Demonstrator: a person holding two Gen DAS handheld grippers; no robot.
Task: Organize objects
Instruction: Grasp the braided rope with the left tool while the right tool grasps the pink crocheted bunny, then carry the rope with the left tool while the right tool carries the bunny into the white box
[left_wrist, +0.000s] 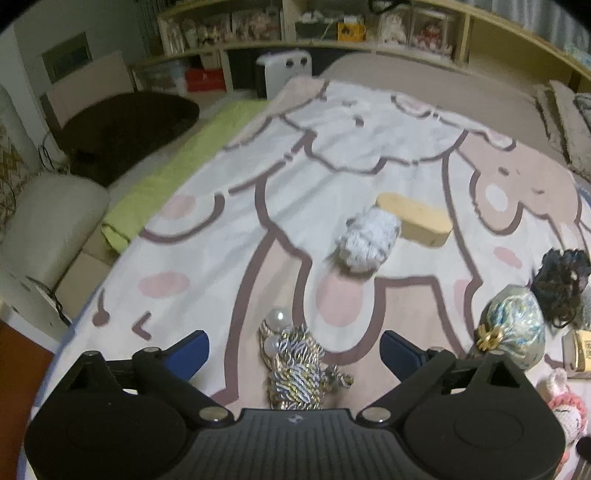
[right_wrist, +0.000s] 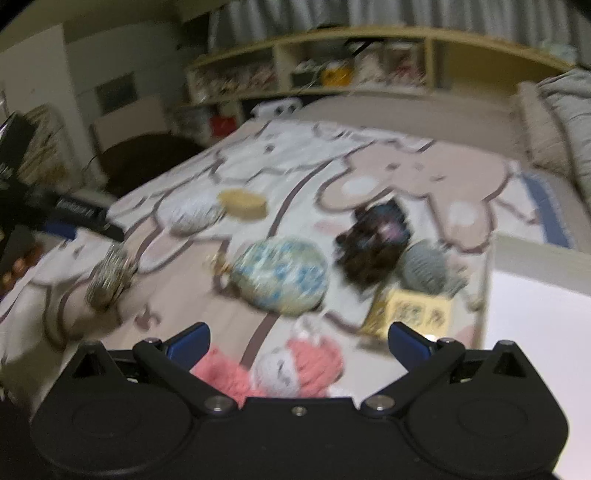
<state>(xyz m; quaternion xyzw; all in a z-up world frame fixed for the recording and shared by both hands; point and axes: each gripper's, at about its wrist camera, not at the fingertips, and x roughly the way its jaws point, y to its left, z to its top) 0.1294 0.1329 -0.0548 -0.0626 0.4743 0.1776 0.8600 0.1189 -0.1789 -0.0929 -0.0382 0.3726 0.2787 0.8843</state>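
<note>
Left wrist view: the left tongs (left_wrist: 294, 349) stand spread above a bed blanket (left_wrist: 229, 229), pinching nothing; one striped gold-and-silver scrunchie (left_wrist: 295, 373) lies between the blue fingertips, its long axis running near to far, two pearls at its far end. Farther off, a fluffy white scrunchie (left_wrist: 367, 240) touches a wooden oval box (left_wrist: 415, 218) lying slantwise. Bare blanket lies open to the left, up to the bed's edge. Right wrist view, blurred: the right tongs (right_wrist: 298, 341) are also spread and empty, over one pink knitted doll (right_wrist: 280, 369); a yellow box (right_wrist: 410, 314) sits near the blanket's right edge.
</note>
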